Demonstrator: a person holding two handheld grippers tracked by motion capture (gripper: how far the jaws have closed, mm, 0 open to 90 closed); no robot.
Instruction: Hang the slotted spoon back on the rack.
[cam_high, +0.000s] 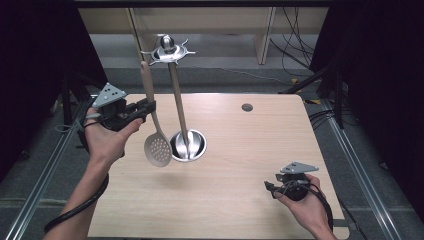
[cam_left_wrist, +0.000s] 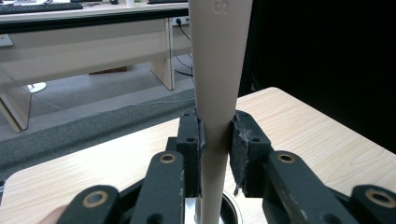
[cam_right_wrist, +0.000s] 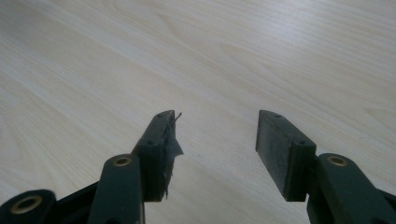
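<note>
A slotted spoon (cam_high: 156, 148) with a beige handle (cam_left_wrist: 217, 70) hangs upright in the air left of a metal utensil stand (cam_high: 188, 145). My left gripper (cam_high: 148, 107) is shut on that handle; in the left gripper view both pads (cam_left_wrist: 198, 140) press its sides. The stand has a round steel base, a central pole and a hooked top ring (cam_high: 167, 51). My right gripper (cam_high: 270, 187) rests low near the table's front right, open, with bare wood between its fingers (cam_right_wrist: 285, 149).
The light wooden table (cam_high: 240, 200) has a small round hole (cam_high: 247, 107) near its far edge. Cables lie on the floor beyond the table's right side. A pale desk (cam_left_wrist: 84, 51) stands behind, across a grey carpet.
</note>
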